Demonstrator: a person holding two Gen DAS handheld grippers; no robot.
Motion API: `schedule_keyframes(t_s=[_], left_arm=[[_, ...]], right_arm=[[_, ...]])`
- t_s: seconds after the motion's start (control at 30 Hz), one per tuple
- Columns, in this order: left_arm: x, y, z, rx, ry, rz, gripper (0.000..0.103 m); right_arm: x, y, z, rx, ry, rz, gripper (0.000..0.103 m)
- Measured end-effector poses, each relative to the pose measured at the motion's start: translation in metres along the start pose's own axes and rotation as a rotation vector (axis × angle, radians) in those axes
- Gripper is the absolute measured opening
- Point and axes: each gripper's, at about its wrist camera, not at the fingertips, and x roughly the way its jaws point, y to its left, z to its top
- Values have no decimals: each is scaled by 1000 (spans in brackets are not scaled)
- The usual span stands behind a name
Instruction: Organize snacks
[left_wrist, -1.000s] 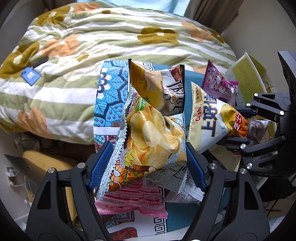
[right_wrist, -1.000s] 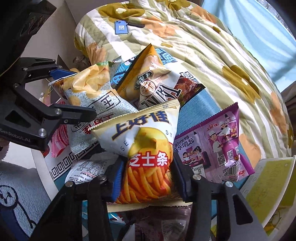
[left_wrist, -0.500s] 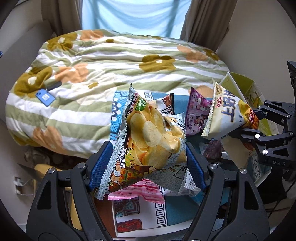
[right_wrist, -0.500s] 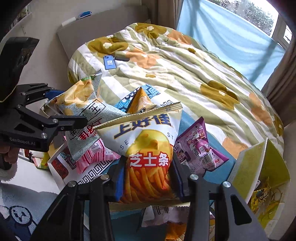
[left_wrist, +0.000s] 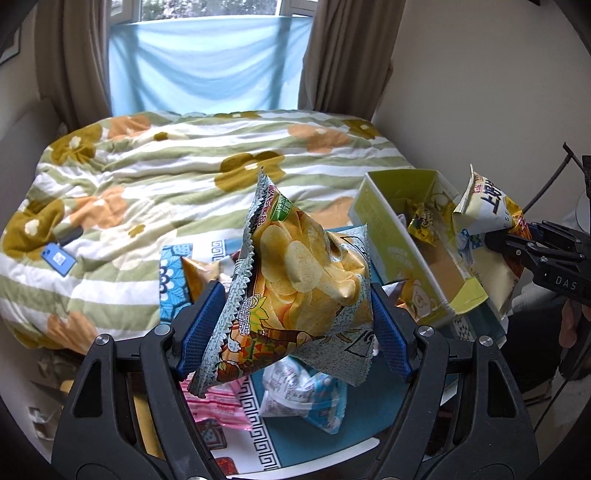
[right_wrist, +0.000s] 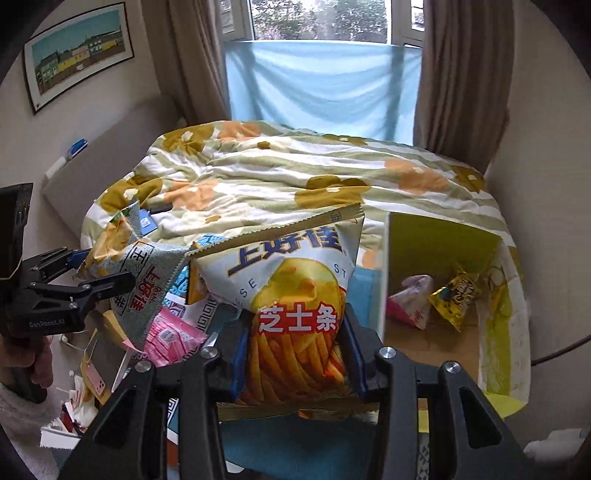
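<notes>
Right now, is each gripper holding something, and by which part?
Left gripper clamps the potato chip bag across its lower half. Right gripper clamps the cheese stick bag across its lower part, over the printed sticks.

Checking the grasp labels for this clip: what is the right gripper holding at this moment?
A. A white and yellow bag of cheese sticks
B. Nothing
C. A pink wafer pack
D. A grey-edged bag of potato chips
A: in the right wrist view the right gripper is shut on the cheese stick bag, its blue pads pressing both sides, while the potato chip bag sits in the left gripper.
</notes>
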Motion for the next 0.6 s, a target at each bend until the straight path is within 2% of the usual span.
schedule_keyframes(t_s=[0.1, 0.27, 0.3, 0.37, 0.47, 0.53, 0.57, 0.6], left_arm=[[11, -37, 14, 30, -7, -24, 75], [38, -103, 36, 48, -16, -54, 73], [46, -117, 40, 51, -10, -60, 63], [63, -141, 48, 53, 8, -81, 51], [84, -164, 54, 22, 28, -69, 51], [95, -172, 53, -5, 48, -68, 51], [99, -176, 51, -14, 55, -65, 52], [101, -175, 48, -21, 57, -54, 59]], right_arm=[[-19, -40, -5, 62, -22, -57, 40], [-33, -106, -19, 158, -33, -90, 40], [-33, -119, -22, 179, -30, -87, 40], [-33, -143, -27, 211, -23, -81, 40], [-28, -177, -32, 244, -10, -69, 40], [-26, -189, -37, 223, -3, -66, 40], [-25, -194, -40, 204, -1, -70, 40], [-22, -199, -42, 186, 2, -69, 40]])
